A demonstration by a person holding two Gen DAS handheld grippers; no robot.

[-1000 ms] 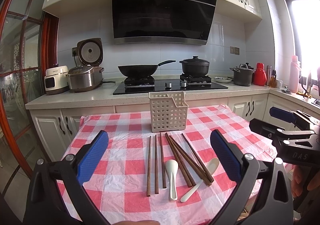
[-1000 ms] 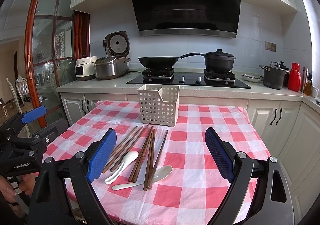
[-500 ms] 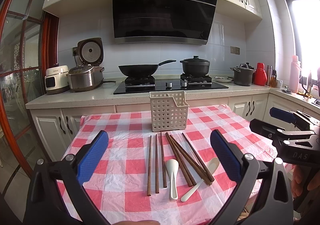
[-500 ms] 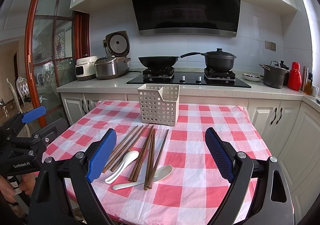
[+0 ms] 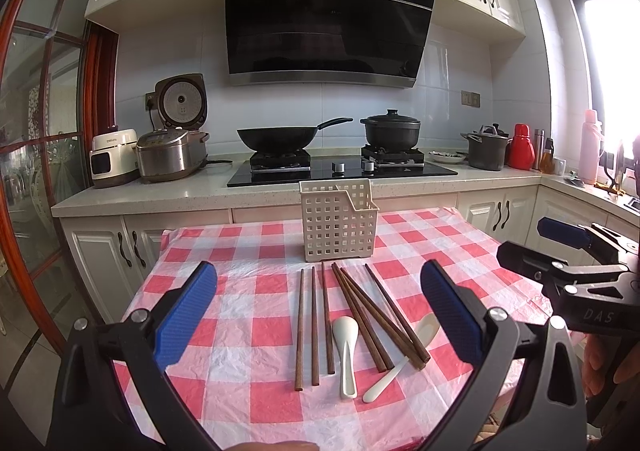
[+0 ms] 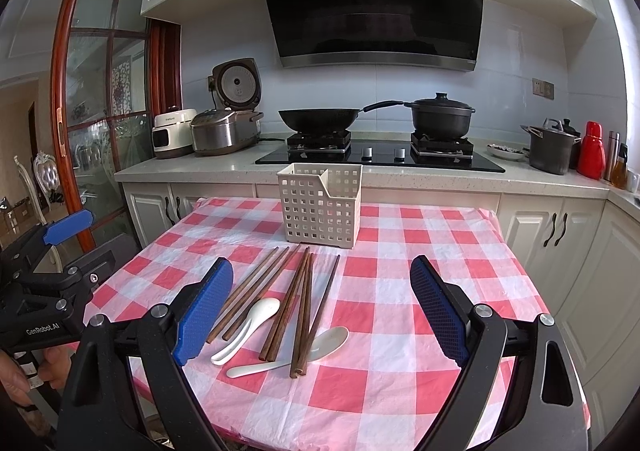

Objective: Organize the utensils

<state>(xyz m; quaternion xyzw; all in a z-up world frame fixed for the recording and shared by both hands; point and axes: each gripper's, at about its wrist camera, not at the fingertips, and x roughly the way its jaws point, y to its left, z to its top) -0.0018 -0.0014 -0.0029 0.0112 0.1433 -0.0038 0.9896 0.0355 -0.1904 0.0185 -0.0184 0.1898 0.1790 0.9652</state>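
Several brown wooden chopsticks (image 5: 316, 323) (image 6: 296, 299) lie side by side on the red-checked tablecloth (image 5: 256, 383) (image 6: 400, 315). Two white spoons lie among them: one (image 5: 346, 351) (image 6: 248, 323) between the chopstick groups, the other (image 5: 400, 355) (image 6: 304, 351) partly under chopsticks. A cream perforated utensil basket (image 5: 338, 221) (image 6: 320, 207) stands upright behind them. My left gripper (image 5: 318, 315) is open and empty, above the table's near edge. My right gripper (image 6: 322, 315) is open and empty, also short of the utensils. Each gripper shows in the other's view, the right (image 5: 580, 271) and the left (image 6: 44, 291).
Behind the table runs a counter with a hob, a black wok (image 5: 280, 137), a black pot (image 5: 390, 129), two rice cookers (image 5: 172, 153) and a grey pot (image 5: 486, 151). A glass door with a red frame (image 6: 68, 111) stands at the left. White cabinets flank the table.
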